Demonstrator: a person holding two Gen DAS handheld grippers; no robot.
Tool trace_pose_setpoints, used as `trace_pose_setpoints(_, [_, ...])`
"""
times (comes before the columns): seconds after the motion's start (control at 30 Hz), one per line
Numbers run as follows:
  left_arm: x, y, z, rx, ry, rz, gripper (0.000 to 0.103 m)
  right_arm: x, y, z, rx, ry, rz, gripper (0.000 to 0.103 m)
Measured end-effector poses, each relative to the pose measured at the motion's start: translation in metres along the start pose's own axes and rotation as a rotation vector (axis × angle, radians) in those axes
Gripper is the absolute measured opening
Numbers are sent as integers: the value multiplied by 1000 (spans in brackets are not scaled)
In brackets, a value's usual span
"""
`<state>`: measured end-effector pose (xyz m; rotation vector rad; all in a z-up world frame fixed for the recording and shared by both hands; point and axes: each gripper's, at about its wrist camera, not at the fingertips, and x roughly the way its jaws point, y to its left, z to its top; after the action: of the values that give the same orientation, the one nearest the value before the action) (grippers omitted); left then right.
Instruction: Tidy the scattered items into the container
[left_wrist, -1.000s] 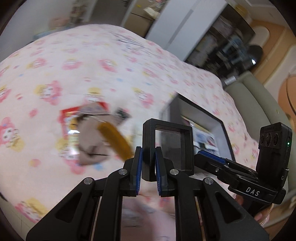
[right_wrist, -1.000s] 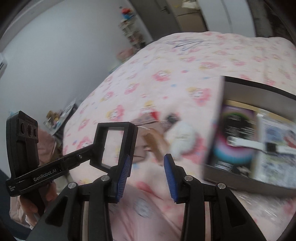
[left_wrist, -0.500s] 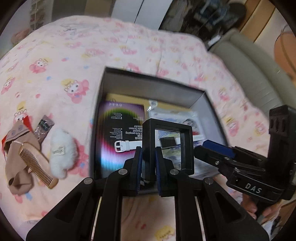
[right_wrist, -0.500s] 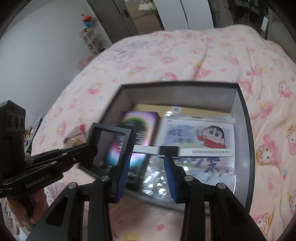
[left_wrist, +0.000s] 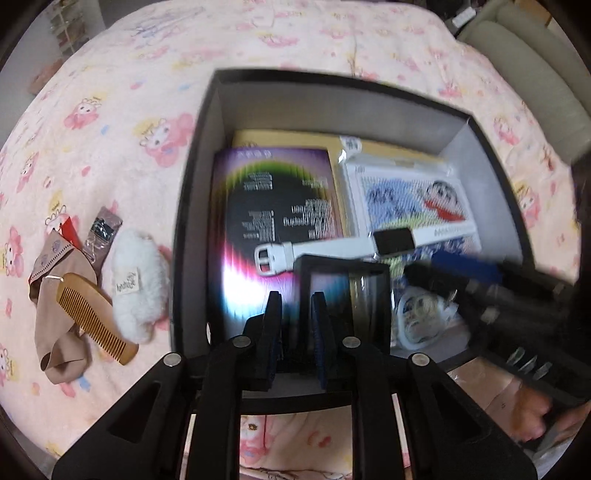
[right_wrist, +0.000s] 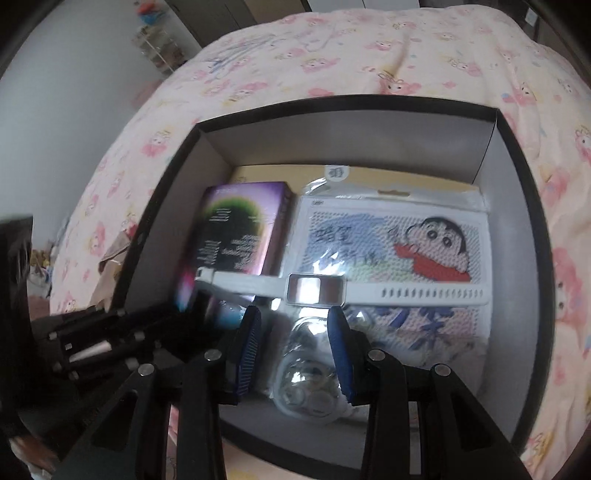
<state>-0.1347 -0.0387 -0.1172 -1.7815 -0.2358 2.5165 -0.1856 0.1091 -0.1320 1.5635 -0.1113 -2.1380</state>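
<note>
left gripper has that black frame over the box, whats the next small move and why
Probably ease the left gripper down a little and open it. Its fingers are shut on the black frame, which hangs inside the walls of the box, just above the white watch, so it should land inside.

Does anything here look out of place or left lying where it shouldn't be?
Yes. A small pile lies on the bedspread left of the box, not in it: a wooden comb lying across a beige cloth, a white fluffy puff and a small sachet. Inside, the white watch sprawls across two packages.
</note>
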Motion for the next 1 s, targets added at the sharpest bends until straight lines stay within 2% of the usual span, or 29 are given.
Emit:
trace_pose_setpoints(0.1, [2, -6, 0, 10, -8, -69, 15, 9, -3, -10, 1, 25, -25, 34])
trace_pose_setpoints(0.2, [8, -11, 3, 5, 6, -128, 15, 7, -5, -12, 7, 0, -29, 34])
trace_pose_setpoints(0.3, [17, -12, 6, -16, 56, -55, 15, 5, -3, -11, -2, -30, -20, 34])
trace_pose_setpoints(0.37, [18, -4, 4, -52, 80, -47, 13, 7, 2, -10, -19, -32, -24, 34])
trace_pose_setpoints(0.5, [6, 4, 3, -64, 80, 33, 13, 9, 4, -6, -5, -19, 5, 34])
trace_pose_setpoints(0.73, [-14, 6, 4, -67, 1, -98, 13, 4, 4, -5, -20, -54, -46, 34])
trace_pose_setpoints(0.9, [6, -10, 11, -55, 56, -215, 13, -5, -9, -6, 13, -71, -76, 34])
trace_pose_setpoints(0.93, [9, -13, 11, -54, 66, -223, 13, -8, -12, -6, 19, -82, -86, 34])
trace_pose_setpoints(1.0, [15, -15, 10, -57, 84, -188, 13, -13, -17, -5, 27, -97, -113, 34])
